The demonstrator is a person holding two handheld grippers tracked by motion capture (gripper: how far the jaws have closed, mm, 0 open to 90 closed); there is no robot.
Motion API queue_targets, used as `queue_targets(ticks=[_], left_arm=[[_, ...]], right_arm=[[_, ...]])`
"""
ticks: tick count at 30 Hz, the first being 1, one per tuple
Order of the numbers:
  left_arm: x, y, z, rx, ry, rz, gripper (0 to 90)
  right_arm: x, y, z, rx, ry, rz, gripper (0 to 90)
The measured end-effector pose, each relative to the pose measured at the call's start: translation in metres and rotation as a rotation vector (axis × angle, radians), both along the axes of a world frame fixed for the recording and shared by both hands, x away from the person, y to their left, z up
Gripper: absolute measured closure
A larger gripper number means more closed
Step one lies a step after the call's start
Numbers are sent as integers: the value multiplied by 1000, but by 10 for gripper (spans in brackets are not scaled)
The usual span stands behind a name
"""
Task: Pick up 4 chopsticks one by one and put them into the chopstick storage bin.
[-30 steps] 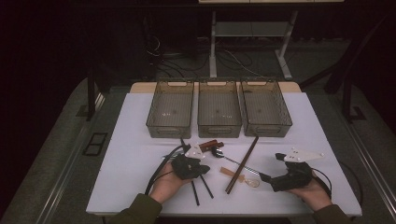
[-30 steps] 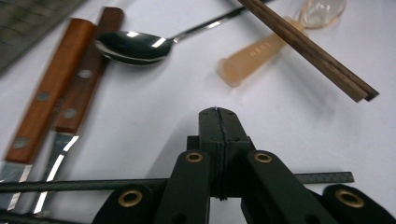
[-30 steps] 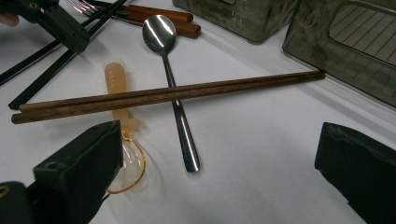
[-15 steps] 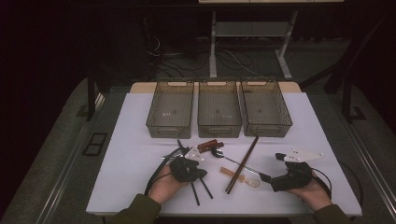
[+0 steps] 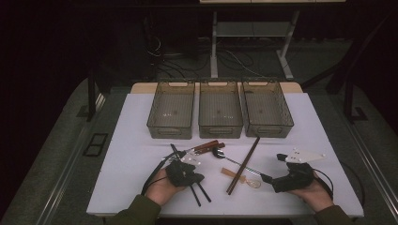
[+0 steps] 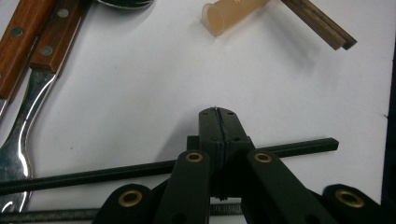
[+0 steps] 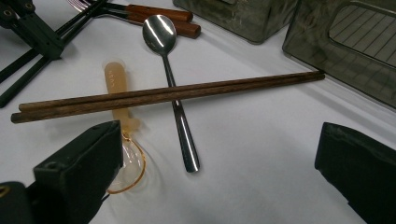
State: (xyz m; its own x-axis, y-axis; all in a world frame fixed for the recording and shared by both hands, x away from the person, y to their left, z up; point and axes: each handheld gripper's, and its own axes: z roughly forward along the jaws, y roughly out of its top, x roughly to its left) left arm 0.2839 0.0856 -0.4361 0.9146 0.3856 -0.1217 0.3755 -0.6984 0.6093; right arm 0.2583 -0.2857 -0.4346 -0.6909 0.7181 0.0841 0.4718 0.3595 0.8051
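A: How do the left tongs (image 6: 218, 112) stand?

B: Fully closed, tips pressed together with nothing between them. They hang over a black chopstick (image 6: 289, 148) that runs crosswise beneath them; whether they touch it I cannot tell. A second black chopstick (image 6: 42, 216) lies just nearer the hand.

A: And the right tongs (image 7: 219, 158)?

B: Wide open and holding nothing. They rest near the desk's (image 5: 126, 140) front right, and between the jaws lie a steel spoon (image 7: 175, 93) and a clear amber spoon (image 7: 122, 154).

A: Which way do the black chopsticks point?

B: In the high view the pair (image 5: 199, 191) runs from below the left hand up and away to the left, toward the bins, long axis on a diagonal. The left hand (image 5: 164, 187) sits over their middle.

A: And the rest?

B: A brown wooden pair (image 5: 244, 164) lies on the opposite diagonal, tips toward the right bin, crossing over the steel spoon's handle and the amber spoon's handle. The steel spoon's bowl points toward the bins.

A: Count them.

B: Two black chopsticks, two brown ones, two spoons, and two wooden-handled pieces (image 5: 206, 147), one of them a fork (image 6: 18, 140). Three mesh bins (image 5: 220, 112) stand side by side at the back, all empty.
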Motion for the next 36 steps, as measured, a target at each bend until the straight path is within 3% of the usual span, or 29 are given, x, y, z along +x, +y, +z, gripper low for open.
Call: queue_targets(ticks=[16,19,27,33,36], left_arm=[[-7,16,2,7,1,26,891],[-5,19,6,-15,-4,60,887],[17,48,24,-56,-66,176,889],[43,73,22,-35,-88,301,891],[53,82,16,-11,-92,337,891]], right_arm=[[0,0,0,-1,0,0,12],[0,1,0,-1,-1,2,12],[1,1,0,-7,1,5,12],[1,1,-1,-7,3,5,12],[1,2,-1,-7,3,5,12]])
